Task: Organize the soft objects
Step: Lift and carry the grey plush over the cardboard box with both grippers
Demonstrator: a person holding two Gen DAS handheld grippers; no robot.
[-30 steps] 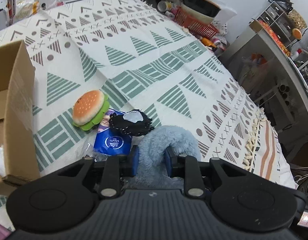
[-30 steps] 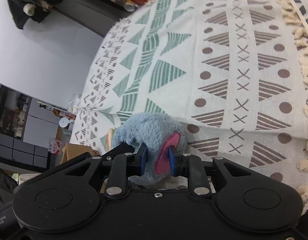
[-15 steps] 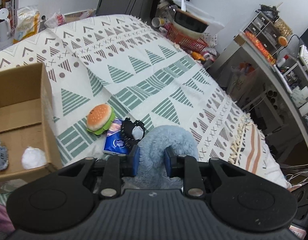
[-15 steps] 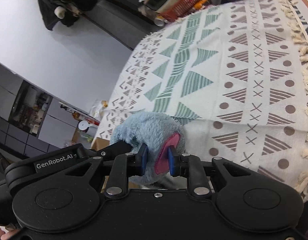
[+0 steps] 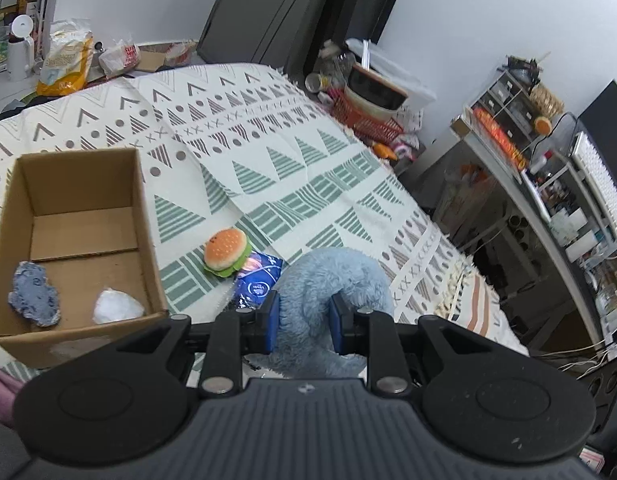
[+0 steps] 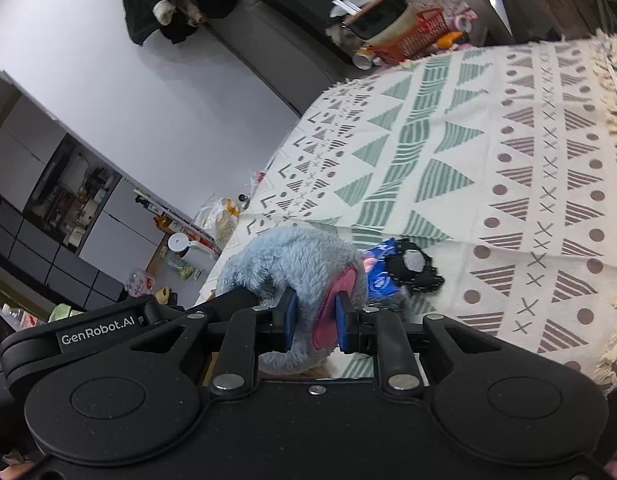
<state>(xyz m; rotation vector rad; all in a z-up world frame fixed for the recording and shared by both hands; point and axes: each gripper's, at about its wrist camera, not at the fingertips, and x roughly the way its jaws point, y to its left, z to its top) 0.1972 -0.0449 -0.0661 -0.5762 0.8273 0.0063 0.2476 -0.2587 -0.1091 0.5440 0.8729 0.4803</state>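
A fluffy blue plush toy (image 5: 328,284) with a pink patch (image 6: 336,300) hangs above the patterned bedspread, held from two sides. My left gripper (image 5: 304,320) is shut on its blue body, and my right gripper (image 6: 312,320) is shut on its pink part. The left tool's black body (image 6: 148,320) shows at the left of the right wrist view. Below on the spread lie a burger plush (image 5: 226,252), a blue tissue pack (image 5: 258,280) and a black frilly item (image 6: 414,268). An open cardboard box (image 5: 144,216) at the left holds a blue-grey soft piece (image 5: 34,298) and a white wad (image 5: 116,306).
The spread's fringed edge (image 5: 452,284) runs at the right, with a cluttered desk and shelves (image 5: 548,184) beyond it. A red basket with bowls (image 5: 372,108) stands past the far edge. Bags and a white jug (image 5: 20,52) sit at the far left.
Both grippers have risen with the blue plush, so the bedspread looks farther away. The box interior has come into the left wrist view, and the tissue pack and black item into the right.
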